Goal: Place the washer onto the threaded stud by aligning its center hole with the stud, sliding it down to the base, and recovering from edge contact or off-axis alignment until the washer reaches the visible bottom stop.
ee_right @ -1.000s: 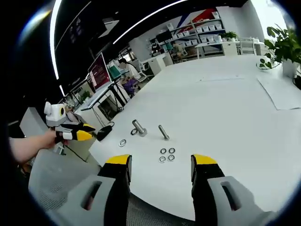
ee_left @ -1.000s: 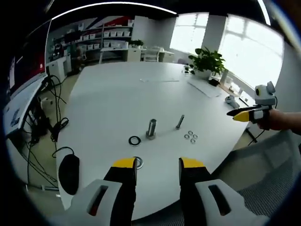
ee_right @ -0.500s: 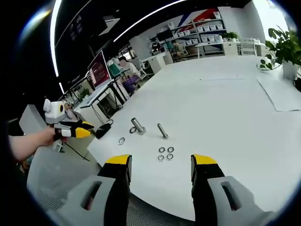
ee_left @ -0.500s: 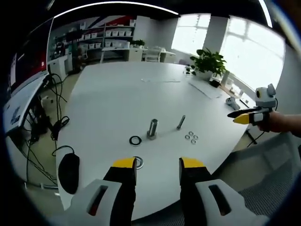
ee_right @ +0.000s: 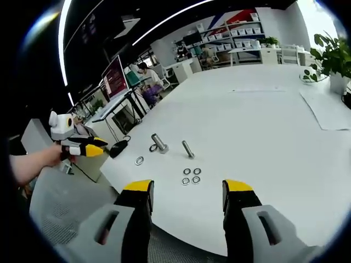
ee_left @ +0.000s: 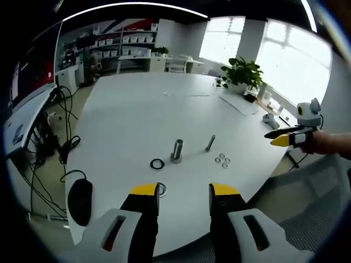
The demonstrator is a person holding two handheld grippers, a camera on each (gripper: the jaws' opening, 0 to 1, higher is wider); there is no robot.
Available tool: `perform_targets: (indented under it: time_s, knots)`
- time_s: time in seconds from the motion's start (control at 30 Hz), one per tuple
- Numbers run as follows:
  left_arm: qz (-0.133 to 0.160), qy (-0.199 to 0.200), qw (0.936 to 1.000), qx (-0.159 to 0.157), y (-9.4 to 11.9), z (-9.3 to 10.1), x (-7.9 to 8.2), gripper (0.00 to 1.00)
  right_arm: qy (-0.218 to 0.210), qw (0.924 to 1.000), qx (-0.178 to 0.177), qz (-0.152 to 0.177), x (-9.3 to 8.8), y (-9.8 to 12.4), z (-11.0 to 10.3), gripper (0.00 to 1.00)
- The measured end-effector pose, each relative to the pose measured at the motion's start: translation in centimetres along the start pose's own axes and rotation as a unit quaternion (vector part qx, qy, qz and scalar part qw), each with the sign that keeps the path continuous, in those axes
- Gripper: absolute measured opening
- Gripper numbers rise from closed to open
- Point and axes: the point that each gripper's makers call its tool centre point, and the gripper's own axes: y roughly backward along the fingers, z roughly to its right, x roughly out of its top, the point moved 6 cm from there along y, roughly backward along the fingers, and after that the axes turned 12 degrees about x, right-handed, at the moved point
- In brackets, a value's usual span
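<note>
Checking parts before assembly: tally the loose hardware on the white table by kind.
Thick upright silver threaded stud: 1
Thin silver bolt lying flat: 1
Dark flat ring washer: 1
Silver flat washer: 1
Small silver rings in a cluster: 4
Total: 8

Probably an office-lab: storage shelves (ee_left: 123, 41), monitor (ee_right: 116, 81), white table (ee_left: 142, 115).

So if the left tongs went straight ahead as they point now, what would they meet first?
Probably the loose washer on the white table, just beyond the open left tongs; the upright stud stands further along. Depth is uncertain.
</note>
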Motion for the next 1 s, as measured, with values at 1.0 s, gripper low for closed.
perform_targets:
  time_s: [1.0]
  knots:
    - [-0.005, -0.002, 1.0, -0.005, -0.14, 0.1, -0.26, 0.36, -0.008, 1.0, -0.002, -0.003, -0.21, -0.14, 0.18, 0.53]
